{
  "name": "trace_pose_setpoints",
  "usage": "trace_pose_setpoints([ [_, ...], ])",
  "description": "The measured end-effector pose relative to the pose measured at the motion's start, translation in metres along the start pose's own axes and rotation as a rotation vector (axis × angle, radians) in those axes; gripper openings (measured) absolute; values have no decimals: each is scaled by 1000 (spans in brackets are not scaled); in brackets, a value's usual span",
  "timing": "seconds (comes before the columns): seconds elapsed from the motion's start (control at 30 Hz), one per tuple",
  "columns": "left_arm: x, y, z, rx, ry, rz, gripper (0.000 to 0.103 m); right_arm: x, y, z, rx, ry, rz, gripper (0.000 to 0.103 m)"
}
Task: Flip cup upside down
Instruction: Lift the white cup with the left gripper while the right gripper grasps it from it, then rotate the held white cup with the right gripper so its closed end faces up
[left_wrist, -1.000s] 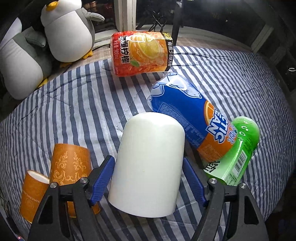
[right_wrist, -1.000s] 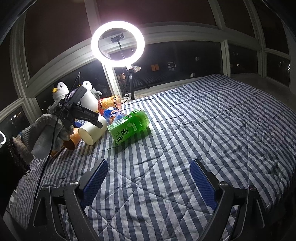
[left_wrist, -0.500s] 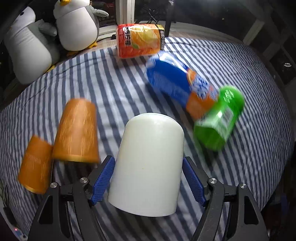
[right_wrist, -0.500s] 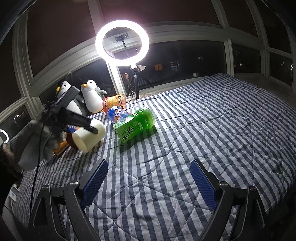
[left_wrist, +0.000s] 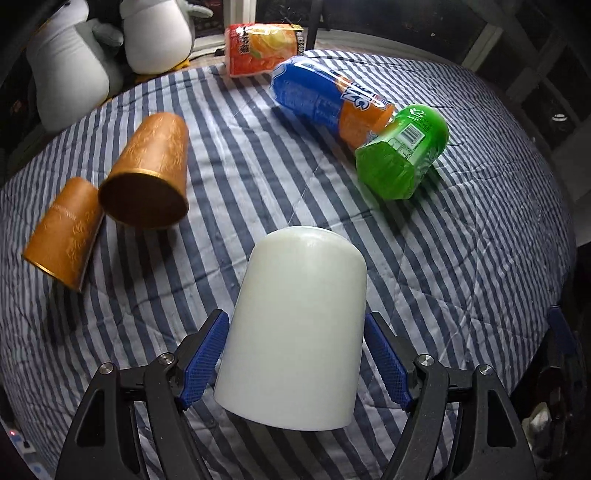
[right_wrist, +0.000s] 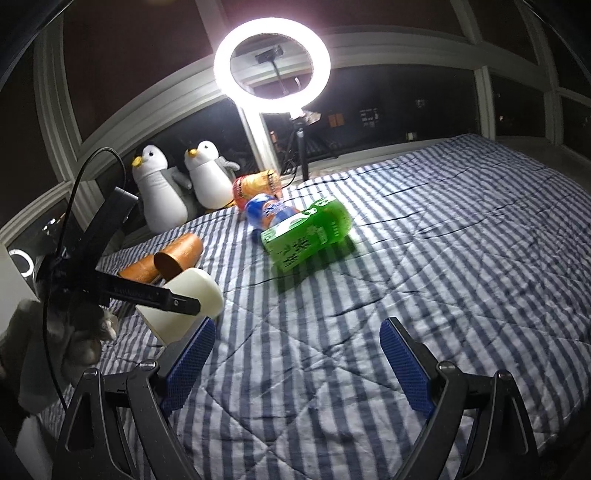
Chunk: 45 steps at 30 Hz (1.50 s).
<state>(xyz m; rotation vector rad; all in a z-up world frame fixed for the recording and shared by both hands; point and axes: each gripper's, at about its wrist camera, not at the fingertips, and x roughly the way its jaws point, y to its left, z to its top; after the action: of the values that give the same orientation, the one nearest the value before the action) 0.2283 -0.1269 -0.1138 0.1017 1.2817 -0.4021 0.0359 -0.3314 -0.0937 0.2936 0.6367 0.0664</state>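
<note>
A white cup (left_wrist: 295, 332) sits between the blue pads of my left gripper (left_wrist: 295, 363), which is shut on its sides near the rim. The closed base points away from the camera and the cup hangs tilted above the striped bedcover (left_wrist: 461, 258). In the right wrist view the same cup (right_wrist: 184, 301) is held off the bed at the left. My right gripper (right_wrist: 295, 363) is open and empty over the bedcover (right_wrist: 424, 258).
Two orange paper cups (left_wrist: 147, 170) (left_wrist: 62, 232) lie on their sides at the left. A blue-orange bottle (left_wrist: 325, 99), a green bottle (left_wrist: 402, 151) and an orange bottle (left_wrist: 262, 48) lie further back. Two penguin toys (left_wrist: 155, 33) and a ring light (right_wrist: 271, 62) stand behind.
My left gripper has lifted the white cup off the bed and drawn it back toward the near side. The bottles and orange cups now sit farther away. The right gripper stays open.
</note>
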Motion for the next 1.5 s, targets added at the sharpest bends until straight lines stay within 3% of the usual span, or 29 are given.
trace_pose_setpoints([
  [0.2,-23,10,-11,-23,-60,-6,81,20,8,6,46,65,69,88],
  [0.47,-85,31,-70,-56,-228,25,82,59,15,19,163,190,184,88],
  [0.7,-112,47,-140,-105,-351,161,85,94,39,28,186,289,250,88],
  [0.9,-128,48,-175,-126,-443,278,85,124,66,30,165,377,271,88],
  [1.1,-137,46,-189,-153,-520,311,87,148,81,30,180,461,294,88],
  [1.5,-137,50,-198,-191,-541,297,87,194,99,27,238,635,332,88],
])
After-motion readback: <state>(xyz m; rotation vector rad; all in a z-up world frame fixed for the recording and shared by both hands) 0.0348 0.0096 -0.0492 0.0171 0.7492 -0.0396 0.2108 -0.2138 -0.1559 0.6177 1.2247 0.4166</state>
